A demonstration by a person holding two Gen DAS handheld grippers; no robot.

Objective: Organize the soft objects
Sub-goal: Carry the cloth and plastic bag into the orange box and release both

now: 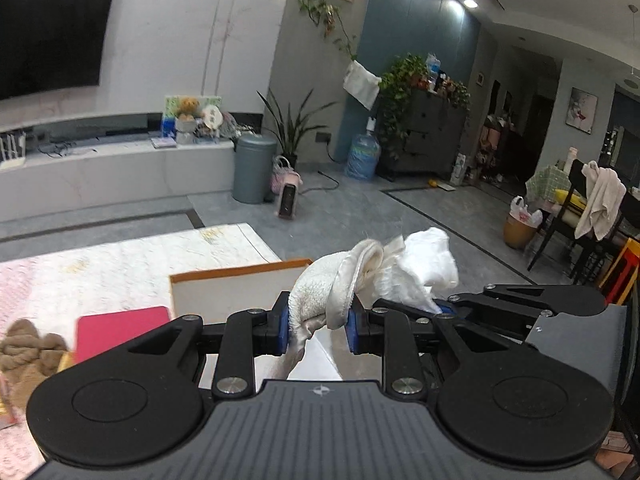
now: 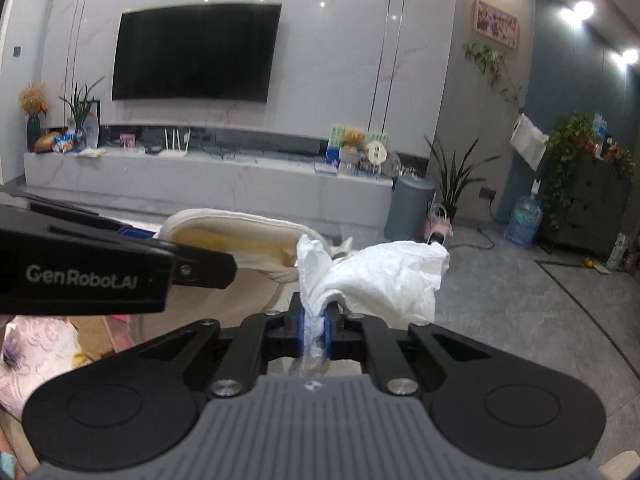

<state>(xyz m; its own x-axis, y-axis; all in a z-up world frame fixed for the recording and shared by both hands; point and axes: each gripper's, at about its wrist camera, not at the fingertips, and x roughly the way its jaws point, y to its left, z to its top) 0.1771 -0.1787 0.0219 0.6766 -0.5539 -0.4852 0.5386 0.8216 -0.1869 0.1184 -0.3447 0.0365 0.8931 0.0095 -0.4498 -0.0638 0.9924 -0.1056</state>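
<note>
My left gripper is shut on a cream terry cloth that bunches up between its blue pads and hangs a little below them. Close on its right, my right gripper grips a crumpled, thin white cloth. In the right wrist view the right gripper is shut on that white cloth, which billows above the pads. The cream cloth stretches to the left there, toward the left gripper's black body. Both cloths are held up in the air, side by side.
Below lie a white board with an orange edge, a pink-red flat book, a brown fuzzy cloth and a pale patterned rug. Further off stand a grey bin, a small heater and a draped chair.
</note>
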